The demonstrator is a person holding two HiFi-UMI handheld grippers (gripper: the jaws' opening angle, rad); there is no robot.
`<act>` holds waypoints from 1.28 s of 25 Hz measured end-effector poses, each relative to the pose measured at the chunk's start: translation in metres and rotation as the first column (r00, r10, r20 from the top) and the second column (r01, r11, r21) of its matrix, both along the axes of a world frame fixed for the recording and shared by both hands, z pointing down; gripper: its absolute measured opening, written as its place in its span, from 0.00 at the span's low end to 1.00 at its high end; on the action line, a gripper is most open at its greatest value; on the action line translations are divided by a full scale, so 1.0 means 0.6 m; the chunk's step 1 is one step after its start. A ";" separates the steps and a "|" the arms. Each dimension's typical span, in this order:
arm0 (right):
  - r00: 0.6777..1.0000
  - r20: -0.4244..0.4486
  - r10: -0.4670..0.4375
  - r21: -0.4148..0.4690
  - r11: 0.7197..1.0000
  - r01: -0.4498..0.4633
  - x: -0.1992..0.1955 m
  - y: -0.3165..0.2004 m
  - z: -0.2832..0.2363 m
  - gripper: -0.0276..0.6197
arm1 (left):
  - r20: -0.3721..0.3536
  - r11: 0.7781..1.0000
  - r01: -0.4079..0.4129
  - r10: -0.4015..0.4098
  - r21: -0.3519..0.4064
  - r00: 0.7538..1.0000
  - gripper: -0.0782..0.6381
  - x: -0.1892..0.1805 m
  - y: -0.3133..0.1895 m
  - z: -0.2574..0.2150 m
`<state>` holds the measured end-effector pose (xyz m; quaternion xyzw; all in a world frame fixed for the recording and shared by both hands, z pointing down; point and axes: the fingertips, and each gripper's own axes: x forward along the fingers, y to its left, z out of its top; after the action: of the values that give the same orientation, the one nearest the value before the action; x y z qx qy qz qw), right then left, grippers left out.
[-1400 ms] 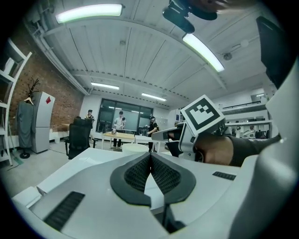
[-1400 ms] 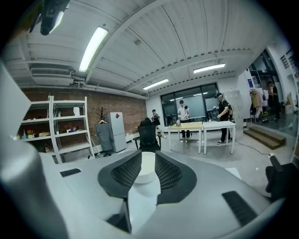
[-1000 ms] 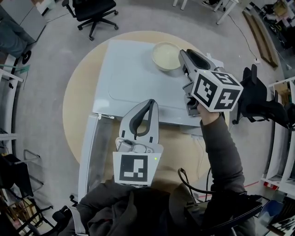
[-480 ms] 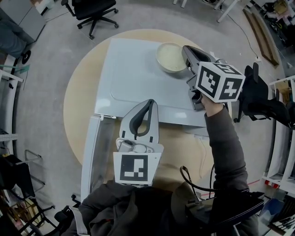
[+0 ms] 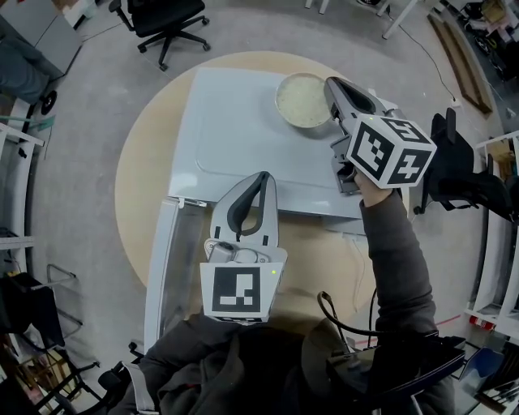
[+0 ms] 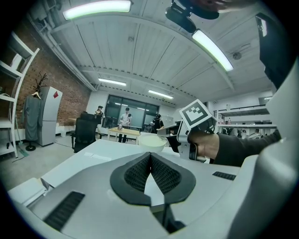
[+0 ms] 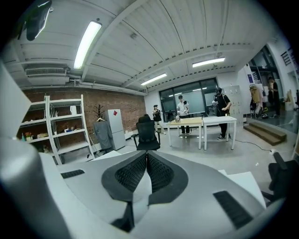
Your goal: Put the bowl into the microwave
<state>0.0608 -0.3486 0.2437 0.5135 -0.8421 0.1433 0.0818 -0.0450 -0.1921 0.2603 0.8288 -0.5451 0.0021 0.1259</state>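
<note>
The right hand-held gripper [image 5: 330, 82] has just been closing its jaws. They now stand together with nothing seen between them, and a hand in a dark sleeve [image 5: 395, 259] holds it over the far right corner of the microwave [image 5: 231, 130]. The left hand-held gripper [image 5: 261, 177] also has its jaws together and empty, pointing toward 12 o'clock over the microwave's near edge. The microwave's flat pale top lies under both, and its door [image 5: 160, 267] stands swung open at 8 o'clock of the left one. The microwave rests on a round wooden worktop [image 5: 138, 174] on a grey floor [image 5: 73, 121], with a black office chair [image 5: 162, 20] beyond it at 11 o'clock. The room is a wide workshop with strip lights [image 7: 86, 42] on a ribbed ceiling, a brick wall [image 7: 70, 100], a white shelf unit [image 7: 65, 128] and far-off tables [image 7: 205, 122] where people [image 7: 219, 105] stand. The bowl [image 5: 302, 99], pale and upright, sits on top of the microwave near its far right corner, not inside it. In the head view it lies at 8 o'clock of the right hand-held gripper's tips, just beside them; whether they touch its rim cannot be told. From the left one it lies at 1 o'clock, well apart.
</note>
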 end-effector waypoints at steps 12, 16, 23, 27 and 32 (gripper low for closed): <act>0.999 0.027 0.040 0.000 0.999 -0.040 0.033 0.027 -0.006 0.06 | -0.007 0.999 -0.033 0.033 0.008 0.999 0.12 0.024 0.016 -0.010; 0.998 0.043 0.055 -0.037 0.998 -0.053 0.050 0.044 0.016 0.06 | 0.002 0.999 -0.046 0.046 0.009 0.999 0.12 0.031 0.017 -0.007; 0.998 0.050 0.043 -0.085 0.996 -0.039 0.052 0.057 0.028 0.06 | -0.001 0.998 -0.059 0.059 0.008 0.998 0.12 0.041 0.013 -0.005; 0.999 0.037 -0.009 -0.104 0.994 0.013 0.047 0.058 0.030 0.07 | 0.006 0.998 -0.066 0.066 0.009 0.998 0.12 0.048 0.013 -0.007; 0.998 0.040 -0.050 -0.131 0.990 0.054 0.047 0.053 0.036 0.09 | 0.013 0.998 -0.069 0.069 0.009 0.998 0.12 0.052 0.007 -0.003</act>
<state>0.0887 -0.3167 0.2654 0.4822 -0.8452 0.2057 0.1039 -0.0140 -0.1879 0.2582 0.8476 -0.5171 0.0091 0.1184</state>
